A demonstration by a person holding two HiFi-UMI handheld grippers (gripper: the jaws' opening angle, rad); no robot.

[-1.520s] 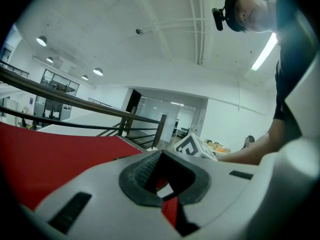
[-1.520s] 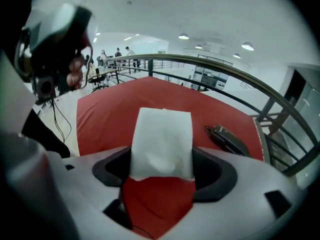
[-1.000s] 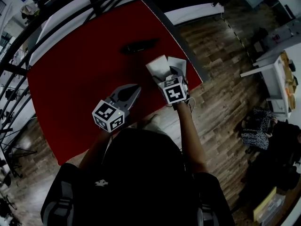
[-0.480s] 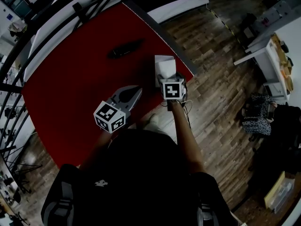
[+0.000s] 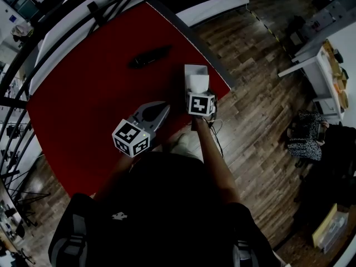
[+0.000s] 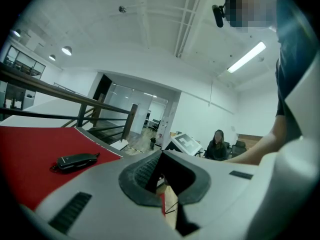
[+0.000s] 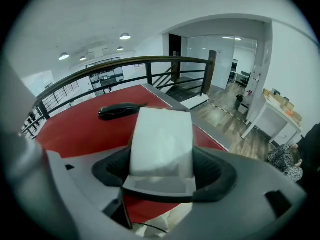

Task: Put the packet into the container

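My right gripper (image 5: 197,91) is shut on a white paper packet (image 5: 196,77) near the right edge of the red table (image 5: 83,93). In the right gripper view the packet (image 7: 161,136) stands out forward between the jaws of that gripper (image 7: 161,175). A flat black case (image 5: 149,57) lies farther back on the table, apart from the packet, and shows ahead in both gripper views (image 7: 120,110) (image 6: 76,160). My left gripper (image 5: 162,108) hovers over the near part of the table, shut and holding nothing (image 6: 162,184).
The table's right edge runs just beside the packet, with wooden floor (image 5: 261,88) beyond it. A dark railing (image 7: 150,64) borders the far side of the table. A person (image 6: 218,145) sits in the background of the left gripper view.
The packet, spread and tilted a second ago, now lines up straight with the right gripper, which drew slightly toward me. The left gripper has barely moved.
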